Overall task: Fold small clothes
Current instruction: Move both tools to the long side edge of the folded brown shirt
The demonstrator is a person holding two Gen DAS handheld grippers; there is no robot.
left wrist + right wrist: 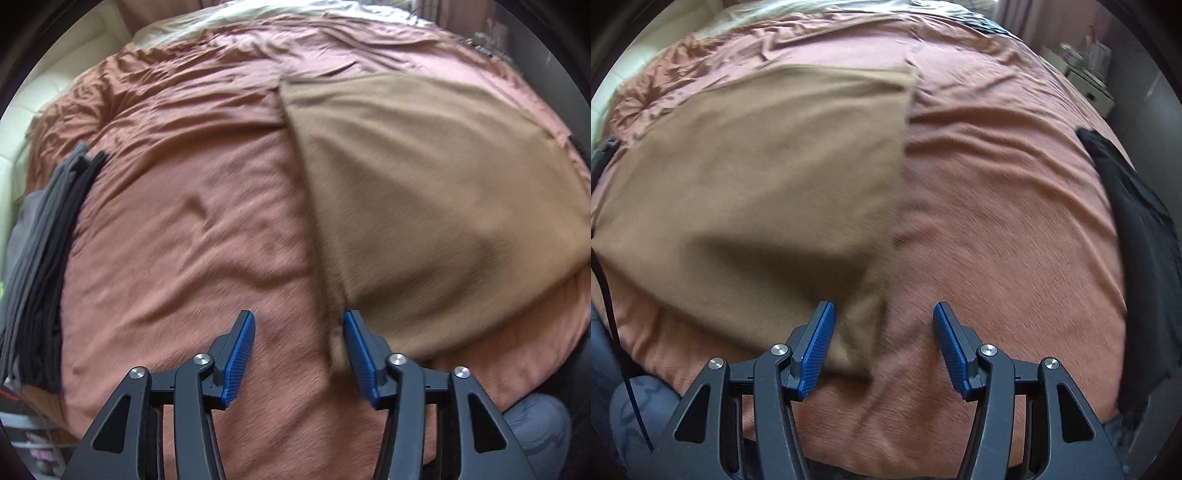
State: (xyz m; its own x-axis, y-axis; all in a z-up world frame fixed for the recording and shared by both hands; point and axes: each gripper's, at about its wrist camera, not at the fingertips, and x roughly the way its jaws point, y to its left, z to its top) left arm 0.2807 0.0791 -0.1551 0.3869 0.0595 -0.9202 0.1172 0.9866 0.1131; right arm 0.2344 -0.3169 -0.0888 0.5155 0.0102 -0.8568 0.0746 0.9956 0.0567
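Left wrist view is showing a rumpled terracotta-pink satin bedspread (177, 221) filling most of the frame, no bins or baskets anywhere, just cloth on a bed. A flat tan rectangular folded cloth (436, 206) is lying on the spread to the right side, and a stack of dark grey folded clothes (40, 266) is sitting at the far left edge.

The left gripper (299, 321) is pointing steeply down at the bed, its blue ribbed pads (242, 354) standing about halfway apart with nothing between them except bedspread. The tan cloth's near corner is lying just beside the right-hand pad, but whether it's touching is hard to say with the blur.

Over in the right wrist view, the right gripper (882, 314) is also tilting steeply down, jaws roughly half spread and gripping nothing. The tan cloth (750, 192) is sitting on the left here, its lower corner running between the jaws just beside the left-hand pad (816, 350). A crumpled black garment (1137, 229) is lying along the right edge of the bedspread (997, 221), well apart from the tan one.
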